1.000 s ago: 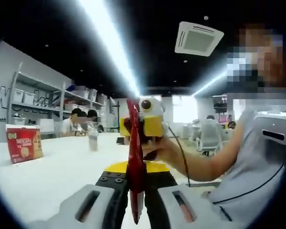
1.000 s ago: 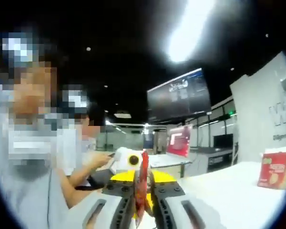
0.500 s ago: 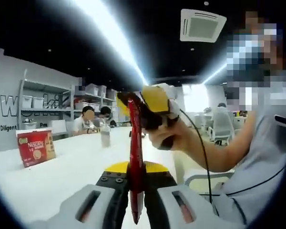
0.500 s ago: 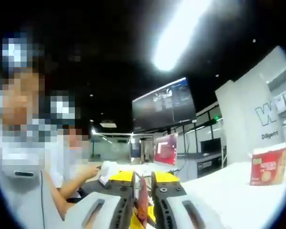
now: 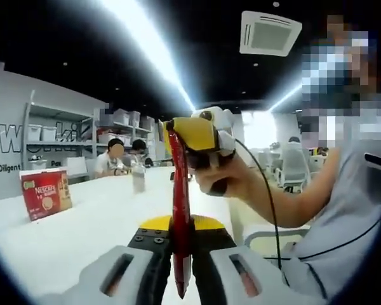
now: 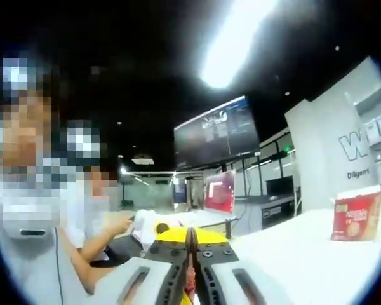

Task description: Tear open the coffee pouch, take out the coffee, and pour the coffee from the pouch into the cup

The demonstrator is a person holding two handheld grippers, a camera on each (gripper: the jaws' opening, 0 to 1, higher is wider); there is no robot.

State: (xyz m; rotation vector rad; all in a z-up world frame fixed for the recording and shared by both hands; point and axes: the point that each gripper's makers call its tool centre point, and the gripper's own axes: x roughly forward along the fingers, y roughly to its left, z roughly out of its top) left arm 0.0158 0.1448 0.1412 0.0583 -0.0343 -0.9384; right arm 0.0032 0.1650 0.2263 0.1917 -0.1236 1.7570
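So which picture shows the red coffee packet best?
The left gripper view: the red coffee packet stands edge-on, full length, between the left tool and the right tool. The right gripper view shows a red sliver.

A slim red coffee pouch is being held upright and edge-on above the white table, its lower part pinched near, its top end gripped farther away.

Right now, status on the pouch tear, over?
Left gripper shut on red coffee pouch, upright. Right gripper pinching its top end. Nescafe box standing off on the white table.
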